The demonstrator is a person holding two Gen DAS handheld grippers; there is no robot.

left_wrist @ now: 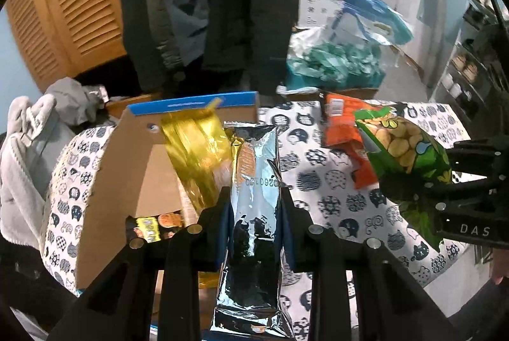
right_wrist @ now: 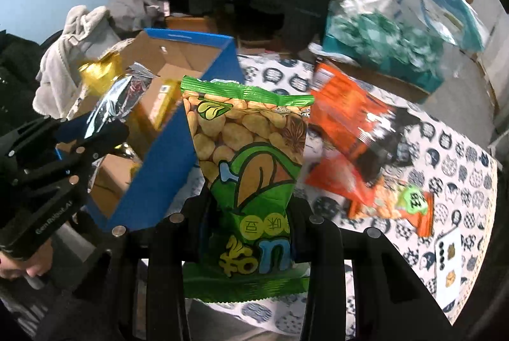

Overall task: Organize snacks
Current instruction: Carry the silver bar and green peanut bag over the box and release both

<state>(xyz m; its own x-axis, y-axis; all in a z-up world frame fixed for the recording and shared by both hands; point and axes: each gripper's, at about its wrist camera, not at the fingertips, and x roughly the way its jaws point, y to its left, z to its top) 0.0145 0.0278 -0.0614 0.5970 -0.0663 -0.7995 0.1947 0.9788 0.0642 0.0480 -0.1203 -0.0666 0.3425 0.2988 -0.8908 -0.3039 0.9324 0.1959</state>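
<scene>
My left gripper [left_wrist: 254, 201] is shut on a silver foil snack pack [left_wrist: 254, 182], held upright over the near edge of the blue cardboard box [left_wrist: 152, 169]. A gold foil pack [left_wrist: 194, 147] hangs beside it over the box. My right gripper [right_wrist: 251, 207] is shut on a green peanut bag [right_wrist: 248, 156], held upright above the table, right of the box [right_wrist: 178, 143]. The right gripper and its green bag [left_wrist: 404, 150] show at the right of the left wrist view. The left gripper [right_wrist: 95, 131] with the silver pack [right_wrist: 111, 99] shows at the left of the right wrist view.
Orange snack bags [right_wrist: 350, 131] lie on the cat-print tablecloth [right_wrist: 451, 156] to the right. A clear bag of teal-wrapped sweets [right_wrist: 381, 45] stands at the back right. Grey clothing [right_wrist: 73, 35] lies left of the box. Snack packs [left_wrist: 152, 226] lie inside the box.
</scene>
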